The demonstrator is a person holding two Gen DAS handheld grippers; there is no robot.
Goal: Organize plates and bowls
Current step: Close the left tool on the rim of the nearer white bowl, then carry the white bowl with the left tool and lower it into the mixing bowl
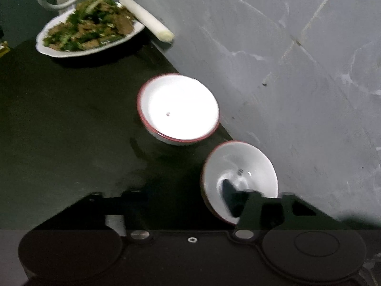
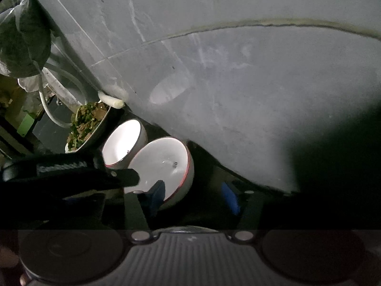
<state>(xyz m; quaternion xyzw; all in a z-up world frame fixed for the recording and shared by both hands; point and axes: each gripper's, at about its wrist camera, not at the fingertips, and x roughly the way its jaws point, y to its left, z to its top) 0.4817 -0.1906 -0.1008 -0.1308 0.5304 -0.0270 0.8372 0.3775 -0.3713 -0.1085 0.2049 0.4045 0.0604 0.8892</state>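
Note:
Two white bowls with red rims stand on the dark counter (image 1: 59,119) along the grey wall. The far bowl (image 1: 177,108) (image 2: 122,141) is untouched. Both grippers are at the near bowl (image 1: 240,171) (image 2: 162,162). My right gripper (image 2: 192,196) straddles its wall, with one blue pad (image 2: 154,195) inside and the other (image 2: 229,197) outside, a gap away from the wall. My left gripper (image 1: 181,194) reaches its opposite rim, one dark finger (image 1: 229,191) inside the bowl. The other finger is lost against the dark counter, so its grip is unclear.
An oval plate of stir-fried greens and meat (image 1: 88,31) sits further along the counter, with a white leek stalk (image 1: 145,16) against the wall (image 1: 285,71). A white hose (image 1: 62,2) loops behind it. A plastic bag of greens (image 2: 23,40) hangs at the left.

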